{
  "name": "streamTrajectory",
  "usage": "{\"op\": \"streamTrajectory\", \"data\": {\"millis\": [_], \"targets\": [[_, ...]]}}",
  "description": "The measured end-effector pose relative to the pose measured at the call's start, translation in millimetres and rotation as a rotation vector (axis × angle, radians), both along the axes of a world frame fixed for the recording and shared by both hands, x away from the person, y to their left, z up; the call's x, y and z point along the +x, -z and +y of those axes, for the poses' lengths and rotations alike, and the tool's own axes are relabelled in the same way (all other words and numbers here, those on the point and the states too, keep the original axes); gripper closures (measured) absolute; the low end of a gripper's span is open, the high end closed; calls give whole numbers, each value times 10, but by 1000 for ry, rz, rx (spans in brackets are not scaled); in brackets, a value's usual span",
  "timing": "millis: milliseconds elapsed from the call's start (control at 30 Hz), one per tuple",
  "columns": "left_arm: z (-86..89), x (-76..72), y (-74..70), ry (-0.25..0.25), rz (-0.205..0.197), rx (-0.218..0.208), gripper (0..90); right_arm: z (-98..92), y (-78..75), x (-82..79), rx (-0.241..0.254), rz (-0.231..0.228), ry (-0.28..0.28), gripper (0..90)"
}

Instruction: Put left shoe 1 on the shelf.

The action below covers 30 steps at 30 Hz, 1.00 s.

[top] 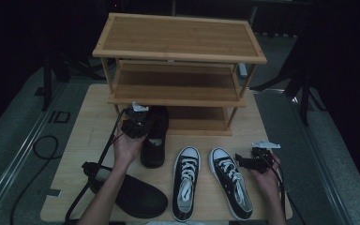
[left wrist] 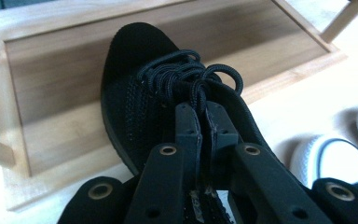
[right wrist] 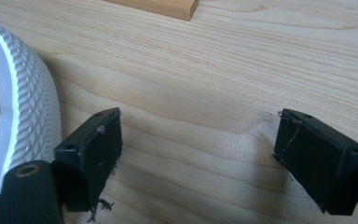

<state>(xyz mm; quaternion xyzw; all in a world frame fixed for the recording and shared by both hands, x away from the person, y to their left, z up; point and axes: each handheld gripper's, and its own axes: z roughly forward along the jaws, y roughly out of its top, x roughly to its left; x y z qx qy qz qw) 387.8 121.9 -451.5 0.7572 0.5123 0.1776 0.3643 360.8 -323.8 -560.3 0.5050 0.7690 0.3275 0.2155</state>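
Note:
A black lace-up shoe (top: 153,145) stands with its toe pushed onto the bottom shelf (top: 201,117) of a wooden three-tier rack. My left gripper (top: 139,125) is over it, shut on the shoe. In the left gripper view the jaws (left wrist: 206,116) pinch the tongue just behind the knotted laces of the black shoe (left wrist: 140,93), whose toe lies on the shelf board (left wrist: 51,84). My right gripper (top: 242,161) is held low at the table's right, open. Its jaws (right wrist: 198,140) stand wide apart above bare wood, beside a sneaker's white toe cap (right wrist: 25,93).
A second black shoe (top: 133,196) lies at the front left under my left forearm. Two black-and-white sneakers (top: 186,183) (top: 230,183) lie side by side in front of the rack. The rack's top shelf (top: 178,37) and middle shelf (top: 176,86) are bare. A cable (top: 91,168) trails off the table.

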Motion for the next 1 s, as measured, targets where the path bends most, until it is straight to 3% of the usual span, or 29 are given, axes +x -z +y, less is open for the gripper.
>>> {"op": "streamTrajectory", "data": {"millis": [267,533,767,1000], "targets": [[-37,140,24,-49,-3,-14,863,1,0,0,1,0,0,148],[-55,245,74,-49,-20,19,862,0,0,0,0,0,0,148],[-4,236,84,4,-19,24,821,1,0,-1,1,0,0,148],[42,63,-116,66,-85,-13,728,0,0,0,0,0,0,148]]}}
